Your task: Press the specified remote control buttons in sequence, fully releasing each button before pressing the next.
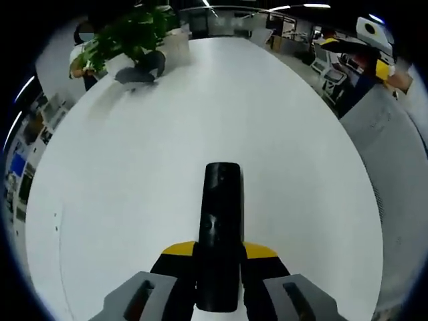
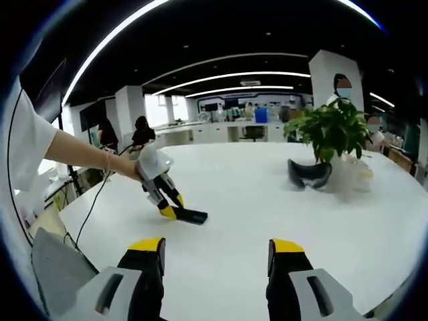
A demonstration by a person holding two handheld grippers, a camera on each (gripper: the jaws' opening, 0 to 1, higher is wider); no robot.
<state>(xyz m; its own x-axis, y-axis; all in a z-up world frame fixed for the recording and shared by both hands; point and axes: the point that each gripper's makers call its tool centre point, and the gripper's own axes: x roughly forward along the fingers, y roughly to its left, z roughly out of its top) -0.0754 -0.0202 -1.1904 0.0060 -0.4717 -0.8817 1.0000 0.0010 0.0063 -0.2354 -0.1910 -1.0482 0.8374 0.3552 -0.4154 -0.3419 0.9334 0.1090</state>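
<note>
A black remote control (image 1: 220,231) lies lengthwise between the yellow-tipped jaws of my left gripper (image 1: 219,253), which is shut on its near half; the far end sticks out over the white table (image 1: 134,174). From the right gripper view the same remote (image 2: 192,216) rests low on the table, held by the left gripper (image 2: 168,208) in a person's hand (image 2: 134,170). My right gripper (image 2: 217,254) hangs above the table's near part, open, with nothing between its jaws.
A potted green plant (image 2: 329,128) stands on the table beside a dark curved object (image 2: 309,174); both also sit at the far end, the plant (image 1: 134,30) and the dark object (image 1: 140,70). Office desks and people surround the table.
</note>
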